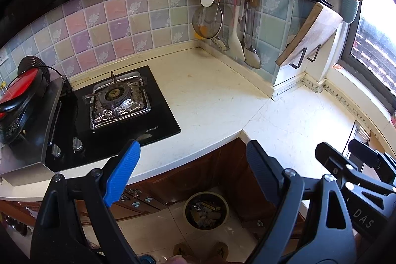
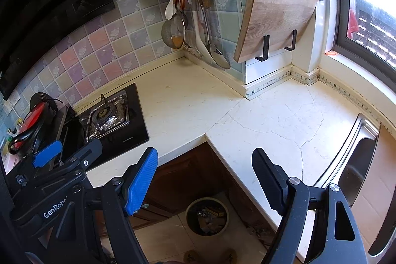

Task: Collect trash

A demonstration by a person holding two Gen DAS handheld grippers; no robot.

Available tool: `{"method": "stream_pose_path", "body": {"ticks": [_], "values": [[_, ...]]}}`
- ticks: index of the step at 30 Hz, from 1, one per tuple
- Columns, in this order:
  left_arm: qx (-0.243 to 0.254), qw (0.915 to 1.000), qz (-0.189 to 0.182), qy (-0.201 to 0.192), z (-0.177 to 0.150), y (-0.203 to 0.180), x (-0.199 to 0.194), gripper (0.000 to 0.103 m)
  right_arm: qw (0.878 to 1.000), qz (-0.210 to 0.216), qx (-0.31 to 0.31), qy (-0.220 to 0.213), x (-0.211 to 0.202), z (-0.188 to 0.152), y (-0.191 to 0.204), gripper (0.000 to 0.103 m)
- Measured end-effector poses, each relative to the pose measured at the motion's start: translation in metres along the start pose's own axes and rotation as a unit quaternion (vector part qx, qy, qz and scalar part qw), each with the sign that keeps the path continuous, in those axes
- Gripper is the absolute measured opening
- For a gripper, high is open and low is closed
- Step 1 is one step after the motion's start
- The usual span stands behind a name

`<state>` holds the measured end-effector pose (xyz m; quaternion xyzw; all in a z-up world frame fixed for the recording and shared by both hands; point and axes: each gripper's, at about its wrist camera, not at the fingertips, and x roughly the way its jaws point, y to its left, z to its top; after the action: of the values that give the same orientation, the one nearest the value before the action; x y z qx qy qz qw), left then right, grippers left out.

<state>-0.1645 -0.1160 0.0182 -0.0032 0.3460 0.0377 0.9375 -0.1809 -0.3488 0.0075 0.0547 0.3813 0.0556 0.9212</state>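
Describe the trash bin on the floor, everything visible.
The trash bin is round and open-topped, with a pale yellowish rim and a dark inside. It stands upright on the light tiled floor in the inner corner of the L-shaped countertop, close to the brown wooden cabinets. It already holds mixed scraps, including crumpled pieces and a yellowish packet. No lid is visible. Neither gripper touches it.

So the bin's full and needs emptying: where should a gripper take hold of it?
On the trash bin's upright rim, coming from above, one finger inside and one outside. It stands open-topped on the floor with no handle visible, and its round body looks too wide to span.
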Motion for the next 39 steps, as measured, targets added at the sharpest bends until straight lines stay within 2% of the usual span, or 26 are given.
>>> {"method": "stream_pose_path", "body": {"ticks": [39], "values": [[0.01, 0.9996, -0.011, 0.025, -0.013, 0.004, 0.014, 0.086, 1.0, 0.001, 0.0, 0.006, 0.006, -0.006, -0.008, 0.08]]}}
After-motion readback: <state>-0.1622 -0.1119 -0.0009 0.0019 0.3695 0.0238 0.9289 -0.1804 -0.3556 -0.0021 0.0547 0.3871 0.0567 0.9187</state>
